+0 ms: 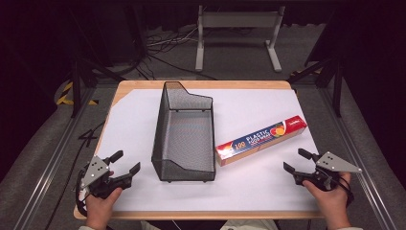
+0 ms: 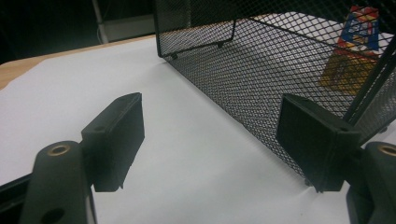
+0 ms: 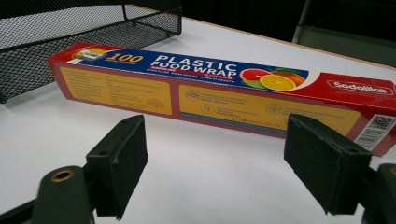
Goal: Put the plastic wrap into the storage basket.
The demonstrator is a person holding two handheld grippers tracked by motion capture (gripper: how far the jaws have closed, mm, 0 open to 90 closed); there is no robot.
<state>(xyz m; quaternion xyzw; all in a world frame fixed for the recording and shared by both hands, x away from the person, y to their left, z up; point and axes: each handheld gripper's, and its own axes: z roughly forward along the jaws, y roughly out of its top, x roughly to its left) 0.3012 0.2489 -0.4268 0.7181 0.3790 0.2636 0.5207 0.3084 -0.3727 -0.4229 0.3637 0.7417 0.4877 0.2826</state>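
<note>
A long red, blue and yellow plastic food wrap box (image 1: pixel 261 139) (image 3: pixel 219 88) lies flat on the white table cover, right of a black wire-mesh basket (image 1: pixel 184 132) (image 2: pixel 261 79) that has nothing in it. My right gripper (image 1: pixel 299 160) (image 3: pixel 224 172) is open near the table's front right, jaws spread, a short way in front of the box and apart from it. Open too, my left gripper (image 1: pixel 125 162) (image 2: pixel 219 140) hovers at the front left, just beside the basket's near left corner, with nothing held.
The white cover (image 1: pixel 249 187) spans a wooden table (image 1: pixel 143 86) with its edges close on all sides. Behind the table stand a grey metal frame (image 1: pixel 237 33), floor cables and dark stands. Open cover lies left of the basket and along the front edge.
</note>
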